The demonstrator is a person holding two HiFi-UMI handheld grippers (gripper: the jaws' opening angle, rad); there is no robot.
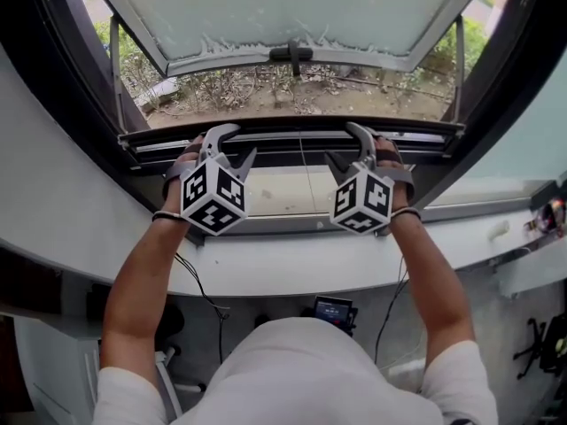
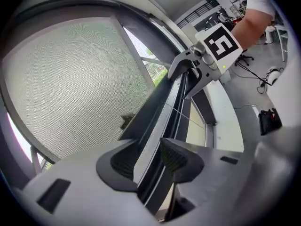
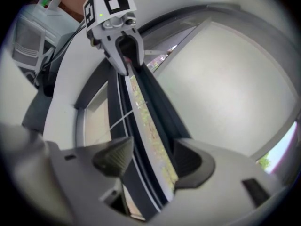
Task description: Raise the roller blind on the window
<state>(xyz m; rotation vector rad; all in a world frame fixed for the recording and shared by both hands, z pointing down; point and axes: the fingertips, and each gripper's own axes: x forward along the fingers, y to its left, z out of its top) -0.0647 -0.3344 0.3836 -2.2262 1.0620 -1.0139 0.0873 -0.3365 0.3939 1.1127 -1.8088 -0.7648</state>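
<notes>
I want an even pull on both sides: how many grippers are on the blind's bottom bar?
2. The left gripper grips the bottom bar left of its middle, and the right gripper grips it right of its middle. Nothing seems to hide a third.

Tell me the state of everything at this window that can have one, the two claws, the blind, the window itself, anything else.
left claw: shut on the bottom rail
right claw: shut on the same bottom rail
roller blind: drawn down, mesh across the opening, not yet raised
window sash: open, swung outward
small screen below the sill: lit
</notes>
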